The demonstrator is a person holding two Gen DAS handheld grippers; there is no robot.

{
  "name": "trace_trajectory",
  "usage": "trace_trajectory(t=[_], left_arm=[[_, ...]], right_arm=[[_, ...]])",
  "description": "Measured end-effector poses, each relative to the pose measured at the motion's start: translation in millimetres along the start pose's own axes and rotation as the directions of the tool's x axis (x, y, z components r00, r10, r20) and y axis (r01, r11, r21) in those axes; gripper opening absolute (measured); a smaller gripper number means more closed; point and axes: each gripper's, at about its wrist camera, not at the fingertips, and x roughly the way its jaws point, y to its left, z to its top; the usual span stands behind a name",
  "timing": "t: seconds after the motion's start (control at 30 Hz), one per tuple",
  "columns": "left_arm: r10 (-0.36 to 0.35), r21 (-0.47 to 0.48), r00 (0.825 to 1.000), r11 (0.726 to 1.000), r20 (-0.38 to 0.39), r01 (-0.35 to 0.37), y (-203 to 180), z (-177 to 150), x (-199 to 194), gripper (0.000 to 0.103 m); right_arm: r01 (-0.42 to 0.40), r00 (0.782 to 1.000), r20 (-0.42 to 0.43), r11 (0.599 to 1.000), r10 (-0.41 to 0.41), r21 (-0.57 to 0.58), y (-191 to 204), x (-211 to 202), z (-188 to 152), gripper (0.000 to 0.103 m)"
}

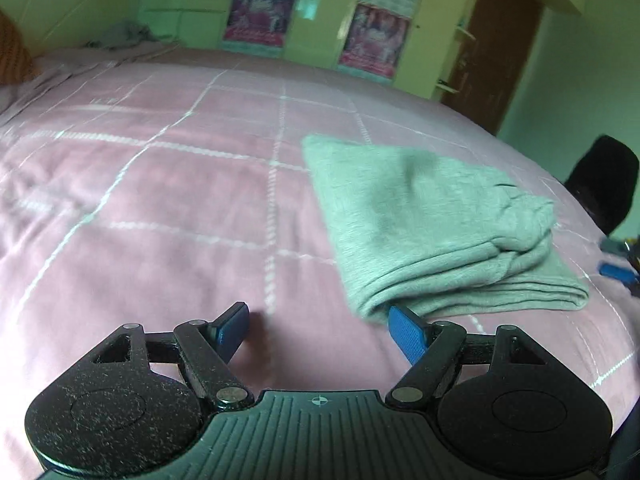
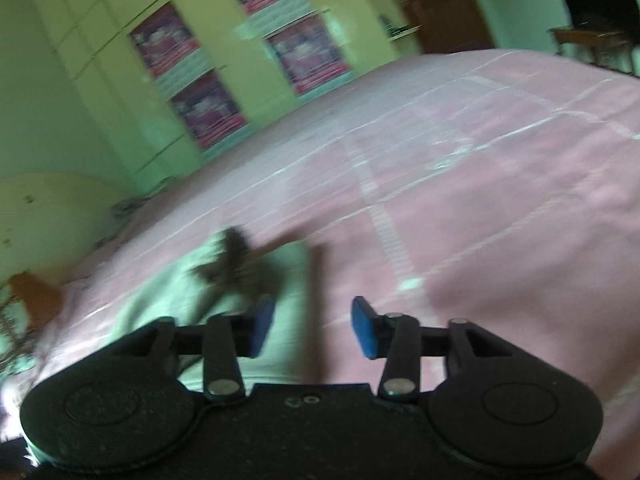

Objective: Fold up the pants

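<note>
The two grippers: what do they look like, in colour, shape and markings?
The left gripper and the right gripper look alike: black speckled bodies with two round housings, black linkage arms with silver rivets, and blue textured pads on the fingers. The left body is ribbed with a small crosshair mark. No cables or sleeves show.

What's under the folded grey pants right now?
The folded grey pants lie directly on the pink checked bedspread. The left gripper is open, one blue fingertip at the near corner. Anything between the layers is covered.
</note>
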Motion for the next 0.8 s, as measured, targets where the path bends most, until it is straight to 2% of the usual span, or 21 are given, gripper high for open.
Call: trace_trajectory(t=[0.07,0.17,0.27,0.37,0.4,0.47,0.53,0.6,0.67,0.7,0.73,0.77,0.8], left_arm=[[0.001,0.032,1.0,0.999,0.002,-0.001,-6.3,1.9,7.0,0.076],[0.063,0.071,0.998,0.995,0.011,-0.064,-10.3,2.8,24.8,0.076],[0.063,0.071,0.996,0.995,0.059,-0.067,-8.4,-0.2,24.5,0.077],[0.056,0.09,0.996,0.994,0.062,-0.061,-9.7,-2.1,25.4,0.077],[0.052,0.09,0.997,0.994,0.06,-0.057,-8.4,-1.6,26.1,0.077],[0.044,0.071,0.998,0.996,0.055,-0.048,-6.0,-0.3,26.8,0.077],[0.037,0.063,0.998,0.997,0.055,-0.04,-4.5,-0.3,27.2,0.077],[0.034,0.061,0.998,0.997,0.054,-0.037,-3.2,0.2,29.0,0.077],[0.032,0.055,0.998,0.998,0.054,-0.035,-2.5,0.3,29.7,0.077],[0.032,0.051,0.998,0.998,0.055,-0.034,-2.2,0.3,29.7,0.077],[0.033,0.047,0.998,0.998,0.061,-0.036,-2.2,0.1,28.8,0.077],[0.033,0.044,0.997,0.998,0.073,-0.036,-2.5,-0.1,26.9,0.077],[0.034,0.046,0.996,0.998,0.085,-0.038,-3.1,-0.5,24.7,0.077]], right_arm=[[-0.037,0.999,-0.021,0.999,0.037,0.002,19.7,11.6,-0.4,0.057],[-0.072,0.995,-0.07,0.997,0.074,0.027,40.2,32.3,0.5,0.062],[-0.067,0.988,-0.14,0.997,0.071,0.035,53.1,54.1,-1.9,0.065],[-0.053,0.983,-0.175,0.997,0.062,0.057,60.7,71.1,-4.4,0.066],[-0.028,0.985,-0.166,0.998,0.036,0.049,66.1,73.6,-4.7,0.066],[0.103,0.99,-0.094,0.995,-0.104,-0.015,77.8,71.9,-3.5,0.068],[0.12,0.992,-0.031,0.992,-0.122,-0.037,85.6,66.7,-3.0,0.064],[0.107,0.994,-0.009,0.99,-0.108,-0.096,95.8,64.3,-6.8,0.051],[0.079,0.996,-0.038,0.988,-0.085,-0.133,102.3,70.5,-6.9,0.05],[0.079,0.993,-0.072,0.989,-0.089,-0.127,103.1,76.9,-6.2,0.049],[0.089,0.993,-0.068,0.988,-0.097,-0.125,105.0,79.3,-4.4,0.047],[0.081,0.995,-0.051,0.987,-0.089,-0.142,109.1,79.9,-2.3,0.037],[0.066,0.996,-0.056,0.984,-0.076,-0.166,114.0,81.7,-0.3,0.022]])
